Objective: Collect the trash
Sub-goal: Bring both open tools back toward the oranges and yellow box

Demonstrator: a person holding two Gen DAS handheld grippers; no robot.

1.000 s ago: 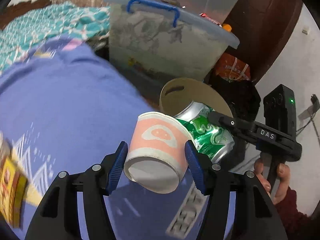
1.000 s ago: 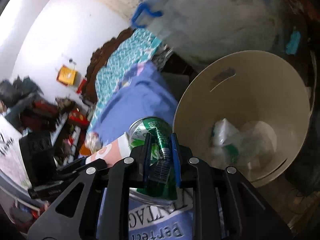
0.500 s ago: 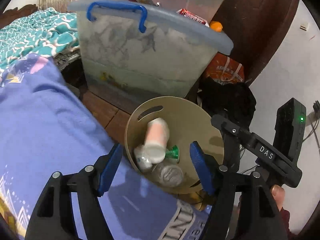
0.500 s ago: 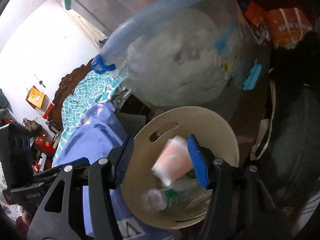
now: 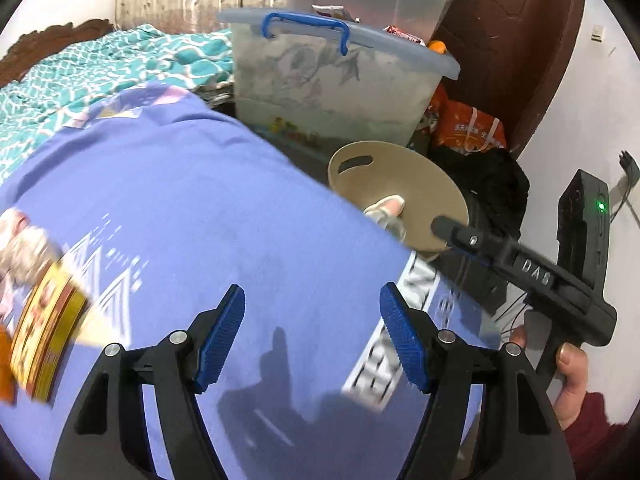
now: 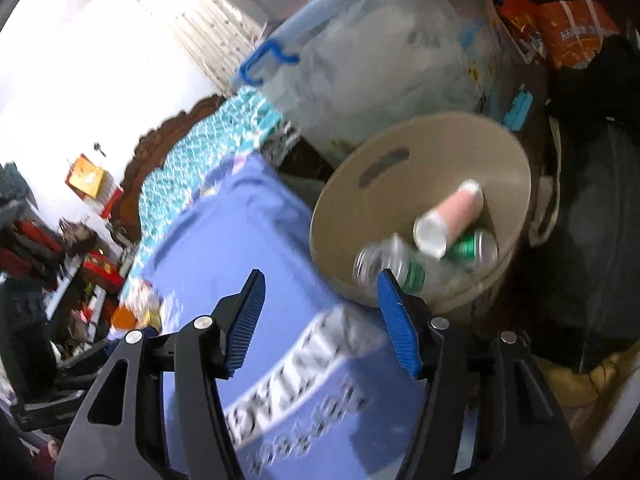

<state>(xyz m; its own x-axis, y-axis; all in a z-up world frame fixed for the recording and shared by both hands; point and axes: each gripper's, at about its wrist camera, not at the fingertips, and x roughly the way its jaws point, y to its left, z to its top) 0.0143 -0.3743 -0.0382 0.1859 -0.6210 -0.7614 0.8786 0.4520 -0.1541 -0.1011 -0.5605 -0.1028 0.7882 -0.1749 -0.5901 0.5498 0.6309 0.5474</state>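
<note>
My left tongs [image 5: 312, 336] stand wide apart with nothing between the blue ribbed pads [image 5: 222, 334], hanging over the periwinkle-blue bedspread with white lettering [image 5: 192, 200]. My right tongs [image 6: 320, 320] are just as wide and just as empty, their blue pads [image 6: 396, 320] poised above the same bedspread [image 6: 224, 240], with the right-hand pad overlapping the near rim of the round beige plastic waste bin [image 6: 404, 152] in the picture.

The trash lies inside that bin: a pink-and-white paper cup [image 6: 450, 218] resting on its side, a green aluminium drink can [image 6: 474, 246] just under it and touching it, and beside these a clear plastic bottle with a green label [image 6: 390, 264], blurred. From the left wrist view I see the bin [image 5: 384, 176] standing off the bed's edge, with only the cup's end [image 5: 386, 206] peeping over the bedspread, and the black body of the right tongs [image 5: 532, 280] reaching across toward the bin, held in a bare hand [image 5: 570, 380].

On the bedspread at my far left lies a yellow printed wrapper or box [image 5: 44, 320], too blurred to read. Behind the bin stands a large translucent storage box with a pale blue lid and blue handle [image 5: 336, 92], and beside it an orange printed bag [image 5: 472, 128] against dark bundles. A teal patterned blanket [image 5: 104, 68] covers the bed further back.
</note>
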